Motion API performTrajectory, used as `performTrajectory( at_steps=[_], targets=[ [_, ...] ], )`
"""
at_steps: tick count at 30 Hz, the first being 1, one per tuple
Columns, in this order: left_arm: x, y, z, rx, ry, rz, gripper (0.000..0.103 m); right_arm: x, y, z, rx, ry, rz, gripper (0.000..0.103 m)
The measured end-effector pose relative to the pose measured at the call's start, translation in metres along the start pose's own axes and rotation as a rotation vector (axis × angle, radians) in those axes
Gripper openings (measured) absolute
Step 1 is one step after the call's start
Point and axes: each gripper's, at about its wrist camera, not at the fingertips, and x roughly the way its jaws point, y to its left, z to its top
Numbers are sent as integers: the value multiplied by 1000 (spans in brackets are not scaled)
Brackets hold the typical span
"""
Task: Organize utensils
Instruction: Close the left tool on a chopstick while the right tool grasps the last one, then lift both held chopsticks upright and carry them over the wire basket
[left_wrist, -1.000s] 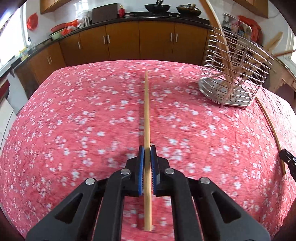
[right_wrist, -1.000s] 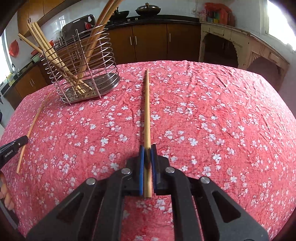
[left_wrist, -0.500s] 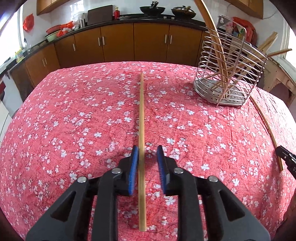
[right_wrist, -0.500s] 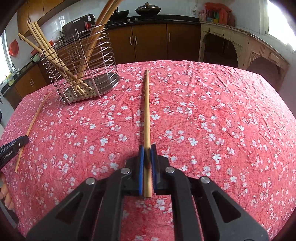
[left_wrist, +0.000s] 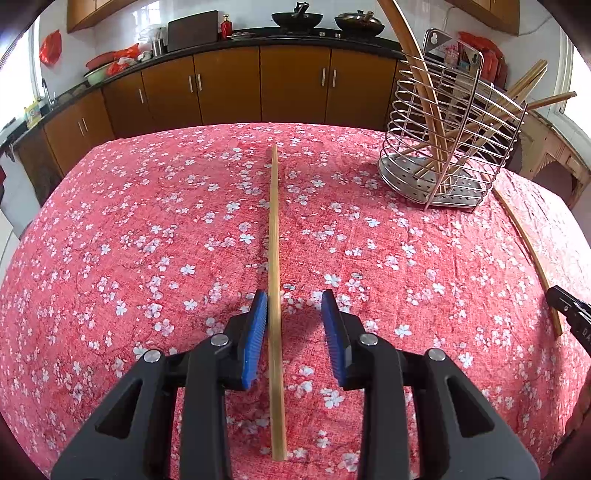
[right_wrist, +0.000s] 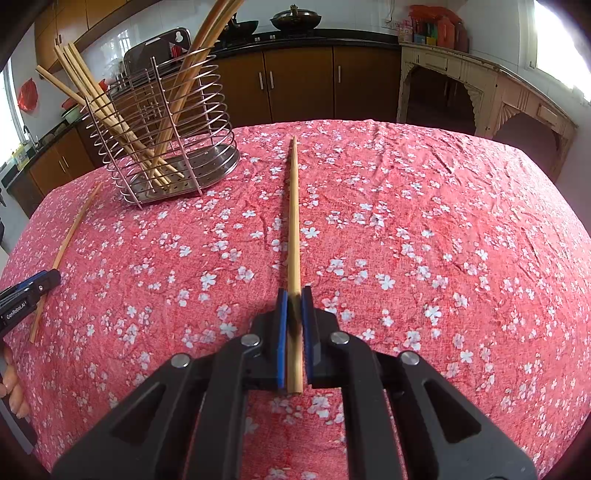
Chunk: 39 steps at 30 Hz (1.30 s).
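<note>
Clearly, the left gripper (left_wrist: 294, 325) has its two blue-padded fingers (left_wrist: 255, 339) spread apart, with a wide gap between them. A long bamboo chopstick (left_wrist: 275, 280) lies flat on the red floral tablecloth (left_wrist: 147, 229) and runs lengthwise through that gap. It sits much closer to the left pad, just beside it, while the right pad stands well clear of it; whether the left pad actually touches the stick cannot be told. The stick's near end reaches back under the gripper body and its far end points toward the kitchen cabinets (left_wrist: 229, 92).

The right gripper (right_wrist: 294, 321) is pinching a second chopstick (right_wrist: 293, 221) between its blue pads (right_wrist: 282, 332), which are drawn in tight against both sides of it. The near end of this stick pokes out just behind the pads, and the rest extends straight ahead over the cloth.

A wire utensil holder (right_wrist: 162, 136) stands upright on the cloth, left of the right gripper's stick, with several chopsticks leaning inside it. In the left wrist view the same holder (left_wrist: 447, 147) stands to the far right. Another loose chopstick (left_wrist: 528, 254) lies on the cloth near the holder, between the two grippers; in the right wrist view it (right_wrist: 66, 243) passes just beside the tip of the left gripper (right_wrist: 33, 290).
</note>
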Motion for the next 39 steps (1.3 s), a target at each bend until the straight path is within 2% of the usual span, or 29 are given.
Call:
performTrajectory(
  at_steps=[5,7,9,13,18,22,25,27,30,34,39],
  targets=[
    [-5,2,-8,31,4,15,31,-5,1,-5,-18,1,-1,10],
    [-6,2,-9,34,3,21,16,-5,0,-7,-16,1,3,9],
    [-7,2,-10,33,3,22,8,-6,-1,-7,-13,-1,11,8],
    [-14,9,-13,29,11,-7,7,-18,-7,-13,-15,-31,25,8],
    [-49,18,-13,20,-93,-74,7,-52,-17,-14,-14,-139,9,8],
    [-89,27,-4,1,-218,-127,7,-88,-26,-6,-16,-264,-4,8],
    [-105,28,4,3,-253,-140,7,-111,-31,3,-9,-327,3,8],
    [-108,26,8,14,-247,-132,7,-123,-34,8,-3,-364,6,8],
    [-93,22,7,32,-179,-106,7,-129,-35,11,2,-391,6,8],
    [-60,20,-6,46,-96,-79,7,-123,-35,7,1,-382,7,8],
    [-36,24,-17,40,-35,-53,7,-120,-31,4,-13,-377,8,8]
  ],
)
